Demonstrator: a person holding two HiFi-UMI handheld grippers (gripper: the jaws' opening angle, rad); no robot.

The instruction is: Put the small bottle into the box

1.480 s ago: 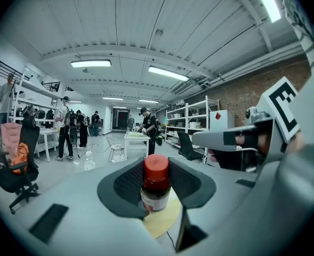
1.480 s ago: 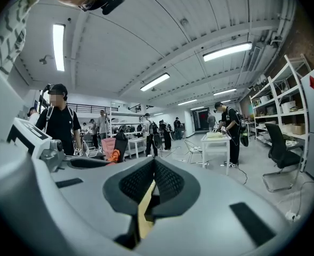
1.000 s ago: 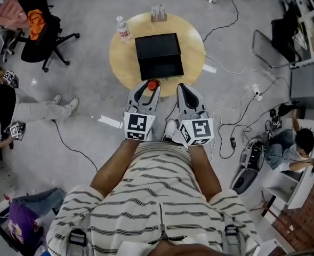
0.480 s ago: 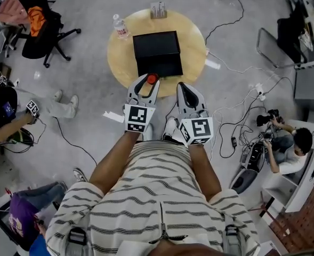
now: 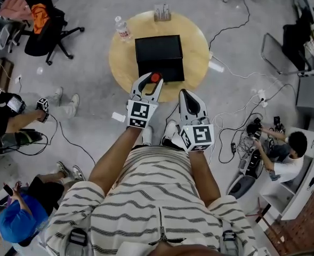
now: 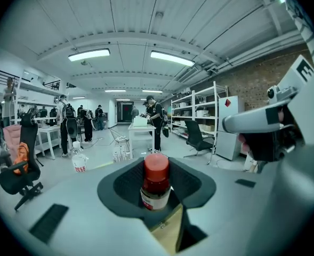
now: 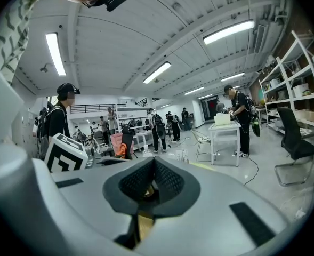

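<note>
Black and rectangular, the box (image 5: 158, 57) sits mid-way on the round wooden tabletop (image 5: 196, 47), with bare wood all round it. The left tongs (image 5: 150, 82) grip the small bottle (image 6: 157, 183), red-capped, dark-bodied and pale-labelled, upright at the box's near edge. The right tongs (image 7: 152, 188) are closed and empty, off the tabletop's near rim.

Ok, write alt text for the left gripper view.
The left gripper holds a small red-capped, white-labelled bottle upright between its dark padded jaws. Behind it stand a clear plastic water bottle, several people and white metal shelves.
</note>
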